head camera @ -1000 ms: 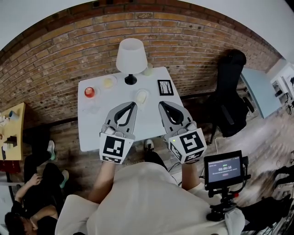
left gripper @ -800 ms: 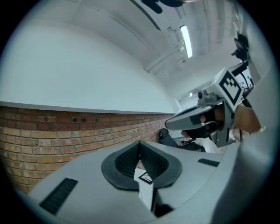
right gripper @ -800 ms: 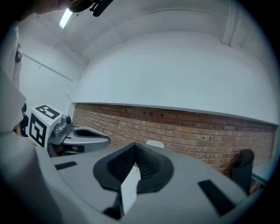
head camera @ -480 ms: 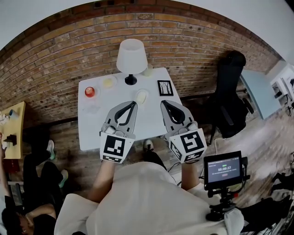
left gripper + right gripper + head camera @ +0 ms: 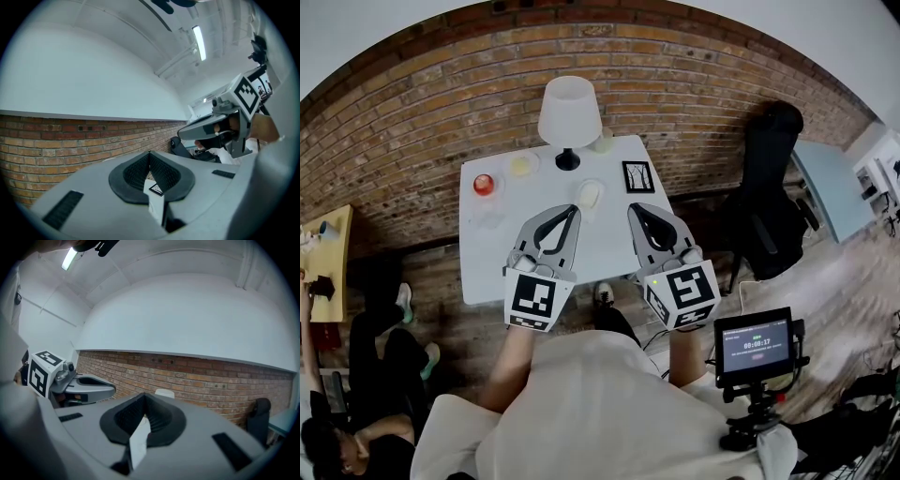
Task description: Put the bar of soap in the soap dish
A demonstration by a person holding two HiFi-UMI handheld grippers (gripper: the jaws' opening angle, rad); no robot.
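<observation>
The grey hand-held left gripper (image 5: 574,210) and right gripper (image 5: 634,208) both have jaws together on nothing and have held still for the last second. Just beyond the left tips, on the white table (image 5: 487,262), lies a cream oval (image 5: 590,195), likely the bar of soap; whether a dish cups it is unclear.

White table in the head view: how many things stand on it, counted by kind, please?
White table lamp with black foot: 1
Black-framed picture: 1
Red round container: 1
Pale oval item mid-table: 1
Small pale round items: 2
Total: 6 that I can make out
</observation>
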